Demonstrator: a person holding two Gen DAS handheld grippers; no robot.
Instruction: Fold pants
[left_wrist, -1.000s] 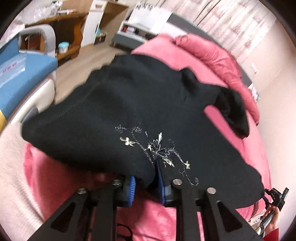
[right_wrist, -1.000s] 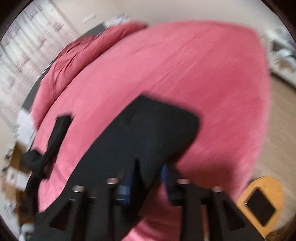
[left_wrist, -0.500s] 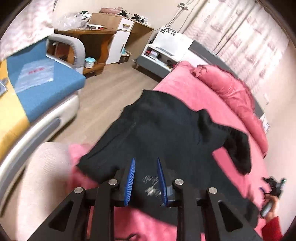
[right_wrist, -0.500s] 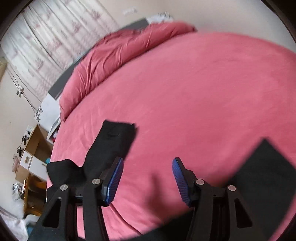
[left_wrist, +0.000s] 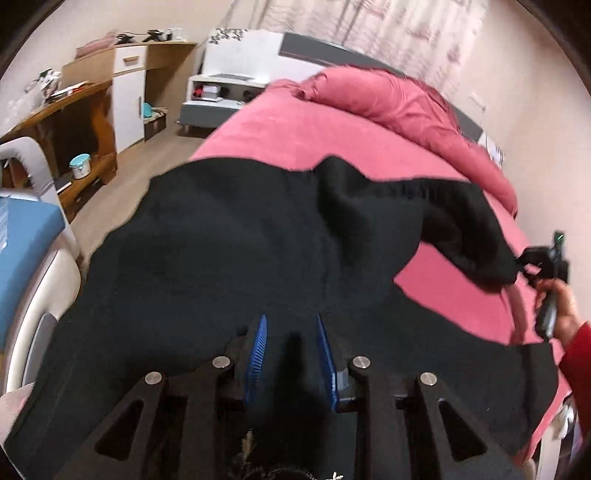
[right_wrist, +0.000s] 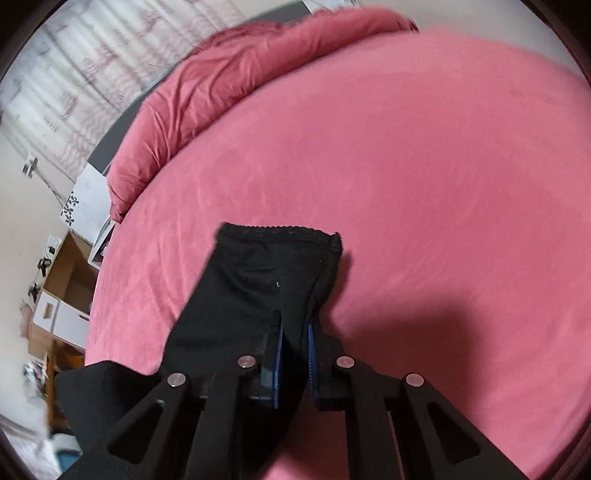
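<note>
Pink bed (right_wrist: 406, 147) — black pants (left_wrist: 240, 258) pinched in left tongs (left_wrist: 291, 354) and right tongs (right_wrist: 295, 354).

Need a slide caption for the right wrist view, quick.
Right gripper shut on the hemmed leg end of black pants, above the pink bed.
</note>
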